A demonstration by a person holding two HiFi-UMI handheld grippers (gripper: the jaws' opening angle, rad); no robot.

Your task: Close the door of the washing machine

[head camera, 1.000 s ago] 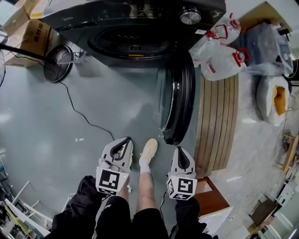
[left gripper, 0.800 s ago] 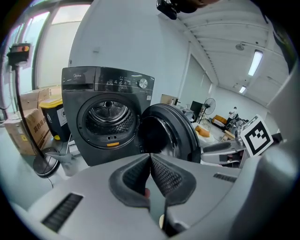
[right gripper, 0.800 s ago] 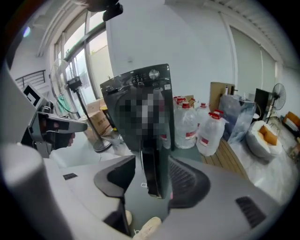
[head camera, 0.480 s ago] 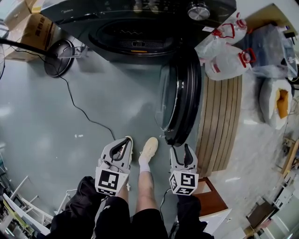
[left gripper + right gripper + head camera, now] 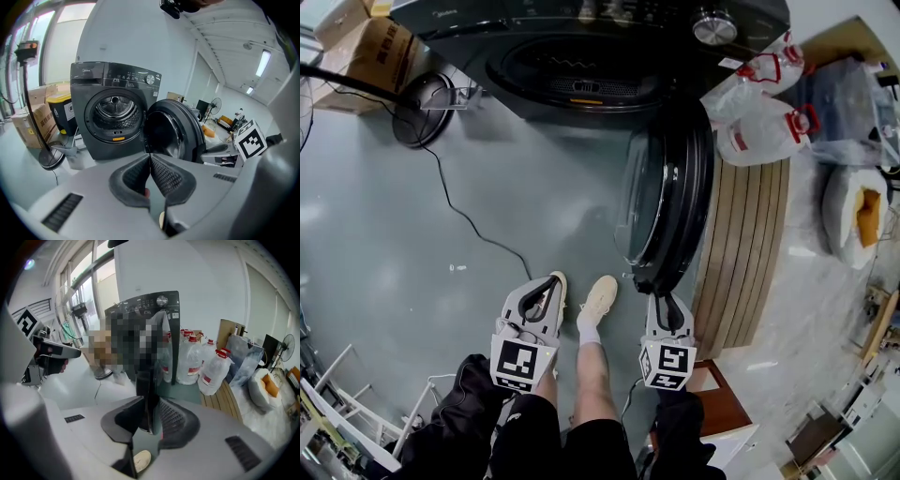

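The dark front-loading washing machine (image 5: 581,37) stands at the top of the head view, its drum open. Its round door (image 5: 666,197) swings out toward me, edge-on. My right gripper (image 5: 663,302) has just been closing its jaws, and the door's near edge (image 5: 150,380) sits between the pads, which press on it. My left gripper (image 5: 546,286) hangs to the left of the door, shut and empty, its pads meeting at the tips (image 5: 150,157). The left gripper view shows the machine (image 5: 112,112) and the open door (image 5: 173,131) ahead.
Large water jugs (image 5: 759,131) and a slatted wooden board (image 5: 741,244) lie right of the door. A fan base (image 5: 422,108) with a trailing cable and cardboard boxes (image 5: 347,56) are at the left. My foot (image 5: 598,300) is between the grippers.
The right gripper opened, moved forward to the door's near edge and closed its jaws round it. The left gripper stayed shut and hardly moved.
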